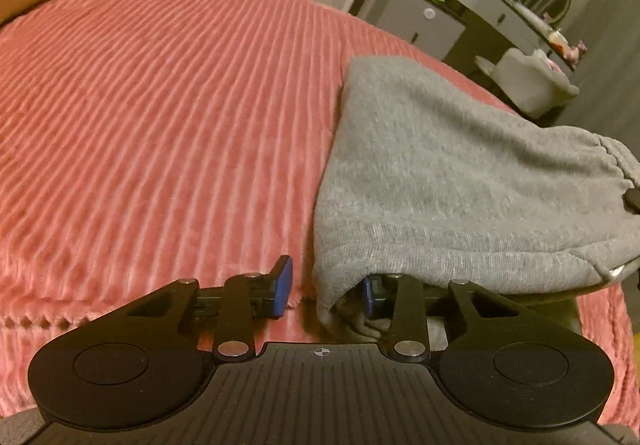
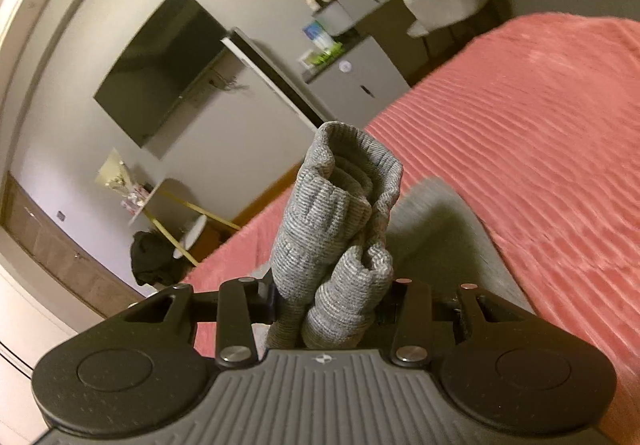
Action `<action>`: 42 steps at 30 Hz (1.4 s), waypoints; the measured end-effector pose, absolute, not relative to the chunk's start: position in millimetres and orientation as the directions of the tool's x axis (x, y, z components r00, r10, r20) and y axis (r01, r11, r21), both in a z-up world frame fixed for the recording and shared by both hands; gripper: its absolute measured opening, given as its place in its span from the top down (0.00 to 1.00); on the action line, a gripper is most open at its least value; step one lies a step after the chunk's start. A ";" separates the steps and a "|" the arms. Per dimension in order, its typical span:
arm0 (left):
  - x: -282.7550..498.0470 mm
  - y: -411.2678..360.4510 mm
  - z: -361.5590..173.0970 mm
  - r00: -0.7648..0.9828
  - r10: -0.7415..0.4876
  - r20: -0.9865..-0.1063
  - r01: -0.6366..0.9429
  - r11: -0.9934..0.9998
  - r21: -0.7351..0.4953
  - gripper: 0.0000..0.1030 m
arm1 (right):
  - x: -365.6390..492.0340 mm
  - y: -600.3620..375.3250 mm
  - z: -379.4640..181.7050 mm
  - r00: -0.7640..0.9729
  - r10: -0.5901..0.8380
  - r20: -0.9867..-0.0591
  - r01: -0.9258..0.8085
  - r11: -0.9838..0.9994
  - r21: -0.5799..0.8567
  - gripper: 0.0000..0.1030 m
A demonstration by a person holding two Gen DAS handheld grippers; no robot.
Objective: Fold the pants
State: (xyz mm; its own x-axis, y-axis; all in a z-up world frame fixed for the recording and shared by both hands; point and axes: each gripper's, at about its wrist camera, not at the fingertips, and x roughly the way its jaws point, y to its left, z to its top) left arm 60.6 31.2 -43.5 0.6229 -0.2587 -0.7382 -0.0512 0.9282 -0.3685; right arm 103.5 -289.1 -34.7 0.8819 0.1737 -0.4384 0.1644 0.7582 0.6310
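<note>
Right wrist view: we are pinching the gray sweatpants' (image 2: 340,229) ribbed cuffs in closed jaws, left gripper (image 1: 326,291) jaws open, folding partly done.

From the left wrist we look low and close across the ribbed pink bedspread (image 1: 160,117), level. From the right wrist we look tilted, nearer the wall. Both views share the grey dresser (image 1: 424,25) (image 2: 360,81), upper right of each frame.
</note>
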 end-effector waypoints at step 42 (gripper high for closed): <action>65.5 23.1 -7.3 0.691 -0.270 -0.671 -0.006 0.926 -0.378 0.24 | 100.7 -297.8 -99.6 0.776 -0.050 -0.628 0.318 0.891 0.323 0.21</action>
State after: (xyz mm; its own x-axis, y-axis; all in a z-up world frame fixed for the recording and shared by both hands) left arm 65.5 23.1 -7.3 0.6910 -0.2700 -0.6706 -0.0055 0.9256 -0.3784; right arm 100.7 -297.8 -99.6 0.7763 -0.0497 -0.6284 0.3184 0.8912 0.3229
